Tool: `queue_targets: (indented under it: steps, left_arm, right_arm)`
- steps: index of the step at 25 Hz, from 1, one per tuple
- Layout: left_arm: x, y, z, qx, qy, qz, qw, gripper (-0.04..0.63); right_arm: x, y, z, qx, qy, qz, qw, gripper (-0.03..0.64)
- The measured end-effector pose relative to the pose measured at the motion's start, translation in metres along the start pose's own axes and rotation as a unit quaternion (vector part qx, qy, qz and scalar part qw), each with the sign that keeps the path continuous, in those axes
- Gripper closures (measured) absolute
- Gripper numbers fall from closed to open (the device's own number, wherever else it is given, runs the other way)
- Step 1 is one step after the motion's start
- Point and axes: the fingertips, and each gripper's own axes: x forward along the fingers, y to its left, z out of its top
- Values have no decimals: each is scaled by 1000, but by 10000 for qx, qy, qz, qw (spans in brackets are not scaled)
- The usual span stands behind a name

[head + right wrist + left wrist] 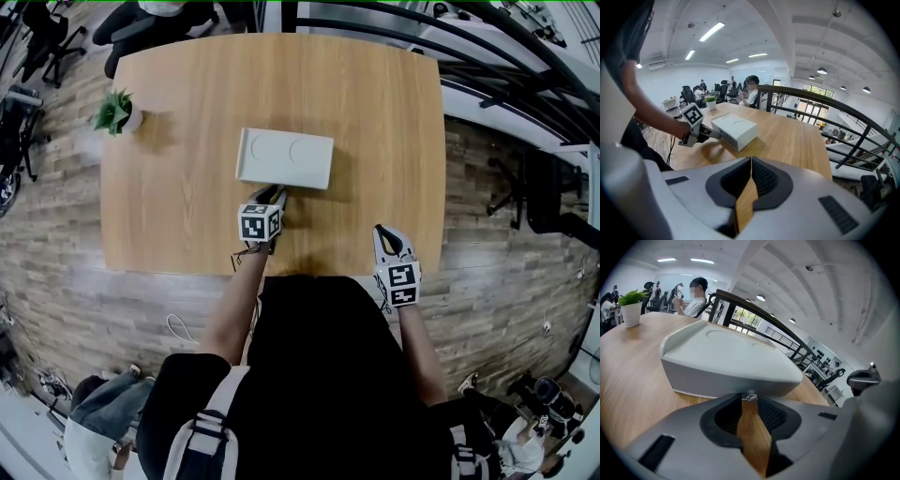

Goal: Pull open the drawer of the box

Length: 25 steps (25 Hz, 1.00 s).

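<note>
Closest to the head camera, the person's dark top (319,375) is seen, with both forearms stretched out past it toward a light wooden table (187,216) with rounded corners. The left gripper (277,195) is held at the near face of the white box (285,157). That box is set flat near the middle of the table, somewhat toward the person's edge, and two shallow round recesses are pressed into its top. In the left gripper view the fingers are parted by a narrow gap. A small clear knob (751,395) on the box's grey front is placed right at their tips, without being clamped. The front face appears flush with the body.

The right gripper (383,230) is kept apart at the table's near edge, well to the right of the box. Its fingertips are brought together on nothing.

A small potted plant (117,112) in a white pot is stood near the far left corner. The table is surrounded by a floor (56,272) of wood-patterned planks, on which a pale cable (178,328) is looped. Office chairs (47,42) are grouped beyond the far left corner, and a seated person (696,298) is placed at the table's far side. A dark curved railing (811,93) is run along the right side, and strip lights (711,31) are fixed to a white ceiling.
</note>
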Motion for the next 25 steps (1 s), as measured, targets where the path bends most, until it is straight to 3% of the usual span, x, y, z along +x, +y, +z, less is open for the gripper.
queue_targets:
  steps: [25]
  left_arm:
    - [0,-5,-3,-119,-11,-166,9998,512]
  right_arm:
    - [-5,6,-3,-17,-27,-35,10000,591]
